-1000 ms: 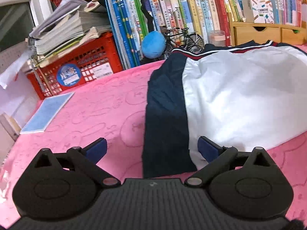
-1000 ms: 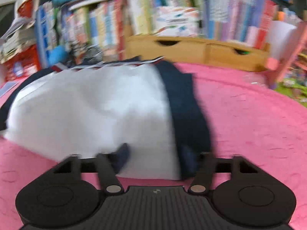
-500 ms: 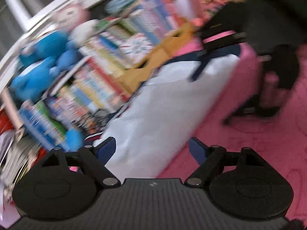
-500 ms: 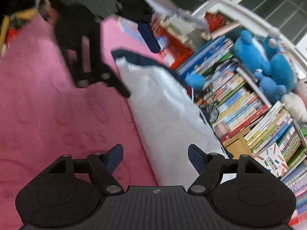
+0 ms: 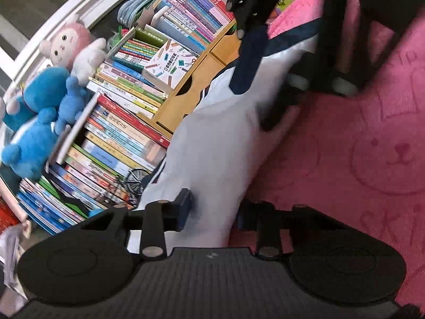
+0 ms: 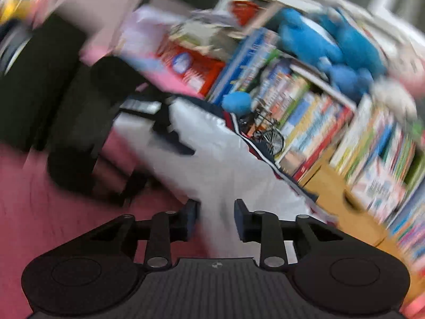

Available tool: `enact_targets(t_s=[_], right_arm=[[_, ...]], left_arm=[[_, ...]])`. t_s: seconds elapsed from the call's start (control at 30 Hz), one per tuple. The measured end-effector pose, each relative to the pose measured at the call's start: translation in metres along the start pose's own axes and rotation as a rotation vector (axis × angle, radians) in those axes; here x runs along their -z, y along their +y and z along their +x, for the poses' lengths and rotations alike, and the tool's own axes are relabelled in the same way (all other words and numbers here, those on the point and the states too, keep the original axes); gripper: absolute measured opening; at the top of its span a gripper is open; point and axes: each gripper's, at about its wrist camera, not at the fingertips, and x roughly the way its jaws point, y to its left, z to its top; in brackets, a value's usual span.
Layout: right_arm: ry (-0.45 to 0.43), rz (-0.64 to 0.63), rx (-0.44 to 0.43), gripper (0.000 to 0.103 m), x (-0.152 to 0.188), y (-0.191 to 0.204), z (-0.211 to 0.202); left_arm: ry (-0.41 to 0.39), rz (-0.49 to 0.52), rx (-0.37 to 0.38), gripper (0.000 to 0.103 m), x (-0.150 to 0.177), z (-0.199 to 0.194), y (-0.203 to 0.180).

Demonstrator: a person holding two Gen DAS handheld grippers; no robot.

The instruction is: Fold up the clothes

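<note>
A white garment with navy trim [image 5: 212, 143] lies in a long folded strip on the pink tablecloth [image 5: 345, 159]. My left gripper [image 5: 212, 211] is shut on its near end, with white cloth bunched between the blue pads. At the far end the right gripper's navy fingertip [image 5: 248, 61] presses on the cloth. The right wrist view is blurred: the right gripper [image 6: 215, 220] is shut on the other end of the garment [image 6: 225, 164], with white cloth between its pads. The left gripper's black body [image 6: 111, 111] shows at the far end.
Rows of books [image 5: 127, 138], a wooden drawer box [image 5: 191, 85] and a small model bicycle [image 5: 134, 178] line the table's back edge beside the garment. Blue and pink plush toys [image 5: 39, 111] sit above. A red crate [image 6: 196, 66] and a blue ball [image 6: 236, 102] stand further along.
Both grippers turned from facing the garment's front to its two ends. Each went from wide open to shut on an end of the cloth.
</note>
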Motion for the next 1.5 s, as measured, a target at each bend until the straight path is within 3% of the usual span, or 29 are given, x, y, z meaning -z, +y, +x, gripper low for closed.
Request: enact_targets(t_s=[0.03,0.1,0.13,0.17,0.27,0.4,0.53,0.7,0.83,0.93,1.0,1.07,1.17,1.23,1.27,1.33,1.37,1.4,1.5], right_arm=[[-0.006,-0.052,0.002,0.051,0.0,0.006,0.0],[-0.019,-0.156,0.005,0.091,0.001,0.018,0.0],[-0.025,-0.208,0.006,0.093,0.001,0.023,0.0],[-0.022,-0.247,0.013,0.09,0.0,0.029,0.004],[0.065,-0.265,0.06,0.025,-0.007,0.033,0.034],[0.167,-0.315,0.102,0.018,0.007,0.027,0.044],[0.307,-0.266,0.143,0.016,0.044,-0.003,0.029],[0.434,-0.102,0.202,0.017,0.092,-0.049,-0.007],[0.452,-0.065,0.203,0.017,0.101,-0.056,-0.019],[0.471,-0.022,0.192,0.023,0.102,-0.06,-0.029],[0.496,0.029,0.196,0.035,0.104,-0.064,-0.039],[0.51,0.124,0.202,0.039,0.105,-0.073,-0.054],[0.409,0.326,0.199,0.059,0.091,-0.082,-0.075],[0.325,0.458,0.196,0.06,0.08,-0.087,-0.087],[0.283,0.517,0.193,0.059,0.074,-0.088,-0.089],[0.202,0.606,0.178,0.045,0.06,-0.083,-0.076],[0.171,0.656,0.166,0.02,0.053,-0.082,-0.063],[0.14,0.707,0.154,0.01,0.047,-0.081,-0.05],[0.113,0.815,0.163,0.01,0.043,-0.078,-0.02]], left_arm=[[-0.002,0.002,0.001,0.03,0.001,-0.001,0.0],[-0.001,0.013,-0.005,0.03,0.002,-0.004,-0.001],[0.012,0.009,-0.01,0.03,0.002,-0.003,-0.001],[0.034,-0.002,-0.012,0.029,0.002,-0.001,0.0],[0.098,-0.074,-0.002,0.029,0.007,0.005,0.01],[0.168,-0.18,-0.003,0.029,0.025,0.009,0.037],[0.226,-0.302,0.007,0.03,0.048,0.005,0.064],[0.309,-0.299,-0.056,0.031,0.074,-0.003,0.079],[0.396,-0.322,-0.097,0.032,0.097,-0.014,0.094],[0.451,-0.348,-0.12,0.032,0.111,-0.027,0.103],[0.487,-0.371,-0.133,0.032,0.121,-0.035,0.111],[0.518,-0.442,-0.136,0.034,0.129,-0.045,0.124],[0.464,-0.622,-0.128,0.035,0.124,-0.064,0.154],[0.41,-0.725,-0.113,0.036,0.114,-0.073,0.169],[0.386,-0.721,-0.082,0.036,0.1,-0.066,0.166],[0.338,-0.712,-0.022,0.038,0.073,-0.053,0.158],[0.314,-0.708,0.009,0.039,0.059,-0.047,0.154],[0.29,-0.703,0.039,0.039,0.045,-0.041,0.15],[0.218,-0.688,0.129,0.041,0.004,-0.021,0.138]])
